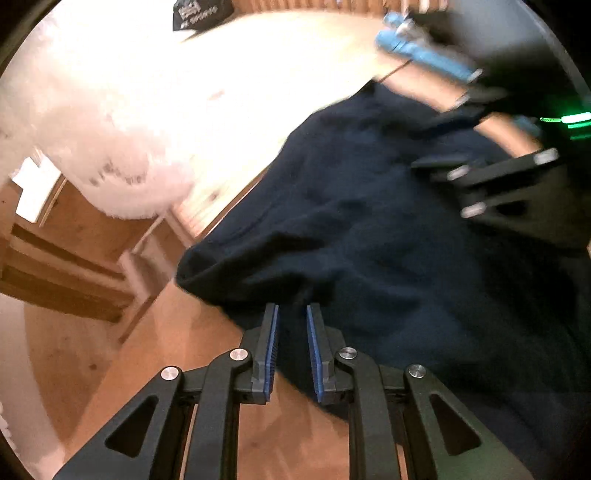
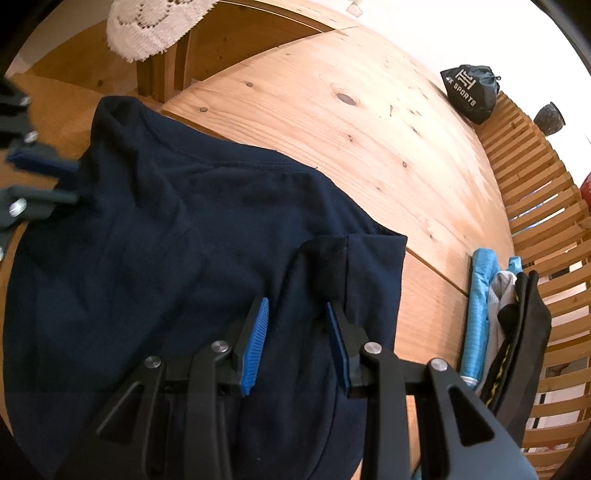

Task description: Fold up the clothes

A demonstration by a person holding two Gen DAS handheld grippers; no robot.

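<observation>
**Navy shirt spread on the wooden table, both grippers over it**

While the navy T-shirt (image 2: pixel 192 236) lies spread across the round wooden table (image 2: pixel 332 122), both grippers point steeply down at it. Left gripper (image 1: pixel 292 314): jaws narrowly apart, blue pads facing each other, tips right at the shirt's near edge. A bit of cloth sits at the gap, but the pads do not visibly press on it. Cloth runs ahead and to the right of these fingers; bare table below and to their left. This view is motion-blurred.

Right gripper (image 2: pixel 297 308): jaws moderately apart, hovering over the shirt. A folded sleeve (image 2: pixel 334 266) lies just ahead of the right-hand finger, its dark underside turned up; whether the pad touches it, cannot tell. No fabric clamped between the pads.

From the right wrist view, the left gripper shows at far left, tips on the shirt's edge near the collar.

Right of the right gripper: a stack of folded clothes (image 2: pixel 495 317), light blue, grey and black, at the table edge. Far ahead: a black drawstring bag (image 2: pixel 471 92) with white lettering. A white lace cloth (image 2: pixel 147 26) sits ahead and left, beyond the table.
</observation>
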